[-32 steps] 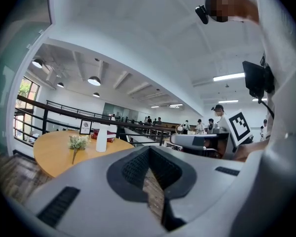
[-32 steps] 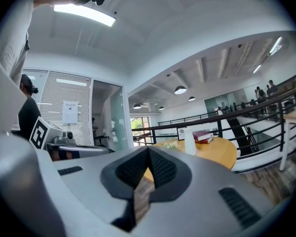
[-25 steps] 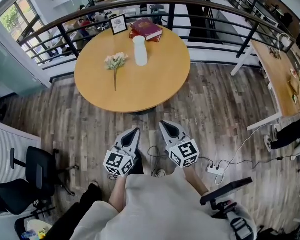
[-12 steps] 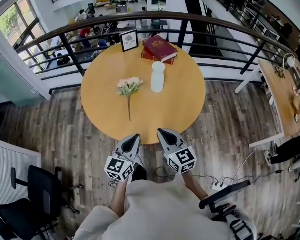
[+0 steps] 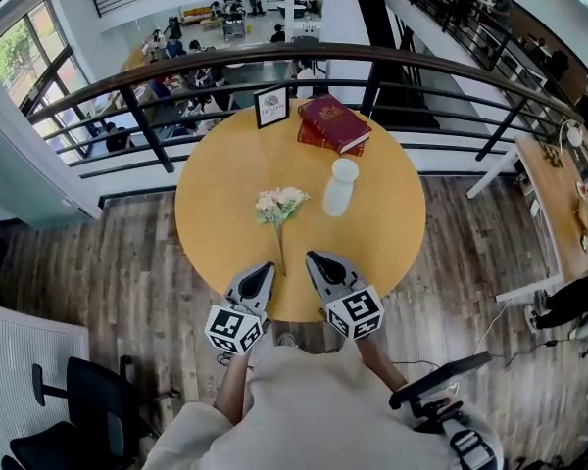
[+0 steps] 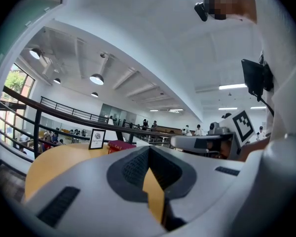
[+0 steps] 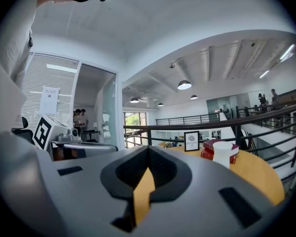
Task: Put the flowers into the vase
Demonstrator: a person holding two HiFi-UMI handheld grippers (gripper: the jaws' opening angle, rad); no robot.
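I carry left gripper (image 5: 262,272) and right gripper (image 5: 318,262) clenched, empty, level at the table (image 5: 211,213) edge: approach posture, I judge. Flowers (image 5: 279,204) lie flat beside the vase (image 5: 339,186), stem toward me.

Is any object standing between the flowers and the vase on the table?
Nothing visible does. The flowers lie just left of the vase, with only bare table between them; the books and the small frame stand farther back.

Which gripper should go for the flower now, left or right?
Left, probably. The flower lies with its stem end just beside the left gripper. The right gripper sits a little further off, on the side of the vase, and could steady that. Both are shut and must open first.
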